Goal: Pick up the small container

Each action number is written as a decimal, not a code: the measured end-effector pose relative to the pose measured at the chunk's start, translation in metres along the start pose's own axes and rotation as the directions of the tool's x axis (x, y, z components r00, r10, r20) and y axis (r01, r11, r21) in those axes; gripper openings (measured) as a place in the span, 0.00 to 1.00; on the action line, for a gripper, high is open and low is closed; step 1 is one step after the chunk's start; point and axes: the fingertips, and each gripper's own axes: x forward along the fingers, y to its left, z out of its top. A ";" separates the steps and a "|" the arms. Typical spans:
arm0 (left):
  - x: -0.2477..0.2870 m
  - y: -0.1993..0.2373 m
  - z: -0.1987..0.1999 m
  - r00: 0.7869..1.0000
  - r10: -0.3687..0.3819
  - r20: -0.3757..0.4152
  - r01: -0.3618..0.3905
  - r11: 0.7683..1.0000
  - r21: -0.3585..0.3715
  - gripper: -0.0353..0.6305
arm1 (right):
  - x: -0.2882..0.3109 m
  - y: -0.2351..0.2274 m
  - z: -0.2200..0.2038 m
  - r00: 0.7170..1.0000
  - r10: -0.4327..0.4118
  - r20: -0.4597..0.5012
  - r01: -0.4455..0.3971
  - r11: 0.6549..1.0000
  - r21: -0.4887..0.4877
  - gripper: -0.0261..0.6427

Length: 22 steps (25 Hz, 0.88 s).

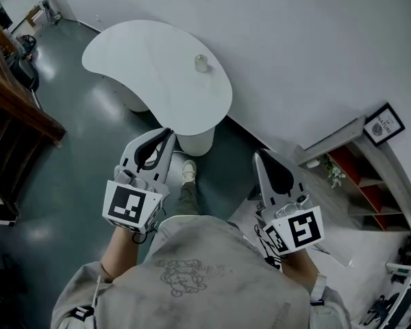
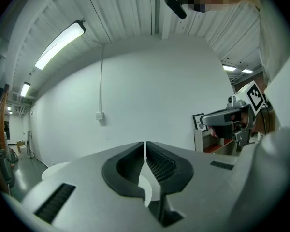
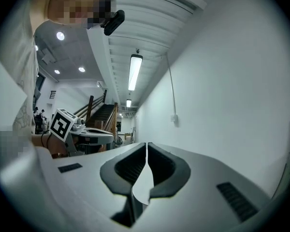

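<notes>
Head view takes in the white wall [image 1: 294, 46] and the dark floor [image 1: 75, 136], then the white kidney-shaped table [image 1: 144, 60], which stands on pale round pedestals close to that wall. At the right is a shelf unit [image 1: 359, 184] with red-lined compartments. A framed picture [image 1: 385, 124] sits on top of it and a small plant [image 1: 334, 173] on its ledge; what else the compartments hold is too small to tell.

The left gripper [image 1: 170, 131] and the right gripper [image 1: 255, 154] are held level in front of the person, well short of the table. In each gripper view the jaws are pressed together with nothing between them.

The small container [image 1: 201, 63] stands upright and alone on the tabletop, near the edge that faces the wall and well apart from both grippers. It looks pale and cup-like, and whether anything is in it cannot be told.

The likely trouble is arriving with the jaws together: a closed tip would probably nudge the container, which looks light enough to tip or slide off that near edge. Opening late, or closing off-centre, could squirt it sideways.
</notes>
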 end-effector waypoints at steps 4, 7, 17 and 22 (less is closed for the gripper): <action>0.018 0.012 -0.005 1.000 -0.015 -0.005 0.015 1.000 0.005 0.09 | 0.021 -0.006 -0.008 1.000 -0.005 -0.017 0.005 1.000 0.006 0.09; 0.032 0.024 -0.010 1.000 -0.023 -0.015 0.023 1.000 -0.009 0.09 | 0.040 -0.015 -0.011 0.999 -0.015 -0.035 0.015 1.000 0.013 0.09; 0.062 0.065 -0.021 0.997 -0.064 -0.043 0.062 0.997 -0.042 0.09 | 0.096 -0.022 -0.008 0.995 -0.027 -0.091 0.027 1.000 -0.002 0.09; 0.080 0.074 -0.023 0.995 -0.084 -0.048 0.082 0.995 -0.050 0.09 | 0.108 -0.032 -0.005 0.992 -0.046 -0.115 0.044 0.999 -0.015 0.09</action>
